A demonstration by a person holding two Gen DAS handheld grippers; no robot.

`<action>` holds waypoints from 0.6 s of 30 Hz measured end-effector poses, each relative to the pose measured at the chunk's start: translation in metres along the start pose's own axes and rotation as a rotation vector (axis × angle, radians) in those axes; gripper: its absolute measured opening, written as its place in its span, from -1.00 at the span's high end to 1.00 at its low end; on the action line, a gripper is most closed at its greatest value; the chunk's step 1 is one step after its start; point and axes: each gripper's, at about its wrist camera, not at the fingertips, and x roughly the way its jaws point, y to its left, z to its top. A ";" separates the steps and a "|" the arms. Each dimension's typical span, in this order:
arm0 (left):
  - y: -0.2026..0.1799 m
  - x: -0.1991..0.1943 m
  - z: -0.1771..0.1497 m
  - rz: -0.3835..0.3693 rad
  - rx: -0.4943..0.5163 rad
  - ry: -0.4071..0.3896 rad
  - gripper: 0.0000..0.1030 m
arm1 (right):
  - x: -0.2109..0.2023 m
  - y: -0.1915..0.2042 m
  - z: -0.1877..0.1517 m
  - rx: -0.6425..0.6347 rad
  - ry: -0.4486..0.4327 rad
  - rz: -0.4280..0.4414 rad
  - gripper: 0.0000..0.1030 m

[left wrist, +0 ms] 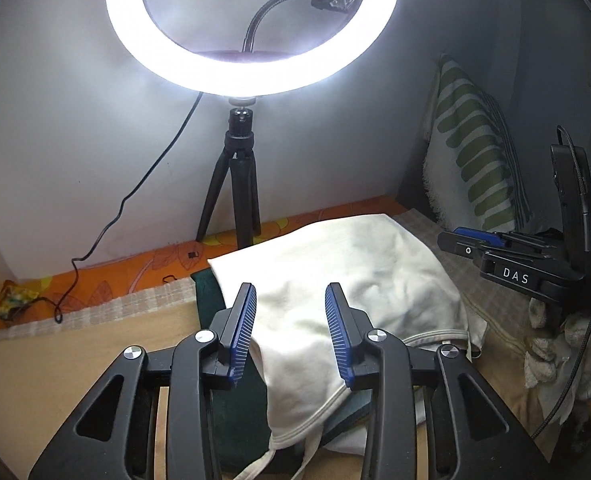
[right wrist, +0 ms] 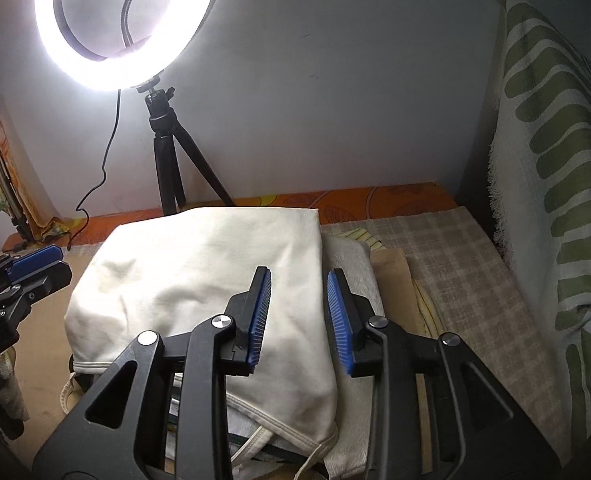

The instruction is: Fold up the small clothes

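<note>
A small cream-white garment [left wrist: 347, 280] lies folded on top of a stack of folded cloths; it also shows in the right wrist view [right wrist: 199, 272]. Its seamed hem and a strap hang at the near edge. My left gripper [left wrist: 291, 320] is open and empty, hovering just above the garment's near left part. My right gripper [right wrist: 299, 308] is open and empty above the garment's right edge. The right gripper shows at the right of the left wrist view [left wrist: 507, 252], and the left gripper at the left edge of the right wrist view [right wrist: 23, 276].
A ring light on a black tripod [left wrist: 235, 184] stands at the back by the wall, its cable [left wrist: 107, 232] trailing left. A green-striped pillow [right wrist: 555, 200] leans at the right. A dark green cloth [left wrist: 215, 300] and a white towel [right wrist: 355, 276] lie under the garment. Checked cloth [right wrist: 455, 264] covers the surface.
</note>
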 end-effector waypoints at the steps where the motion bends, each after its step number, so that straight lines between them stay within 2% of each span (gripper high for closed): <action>1: -0.002 -0.005 0.001 -0.002 0.004 -0.005 0.34 | -0.007 0.002 0.001 0.005 -0.005 0.001 0.40; 10: -0.006 -0.078 0.006 -0.020 0.007 -0.066 0.34 | -0.079 0.032 0.008 -0.006 -0.059 -0.011 0.40; 18: -0.006 -0.149 -0.008 -0.031 0.029 -0.114 0.29 | -0.143 0.064 -0.001 -0.006 -0.095 -0.009 0.39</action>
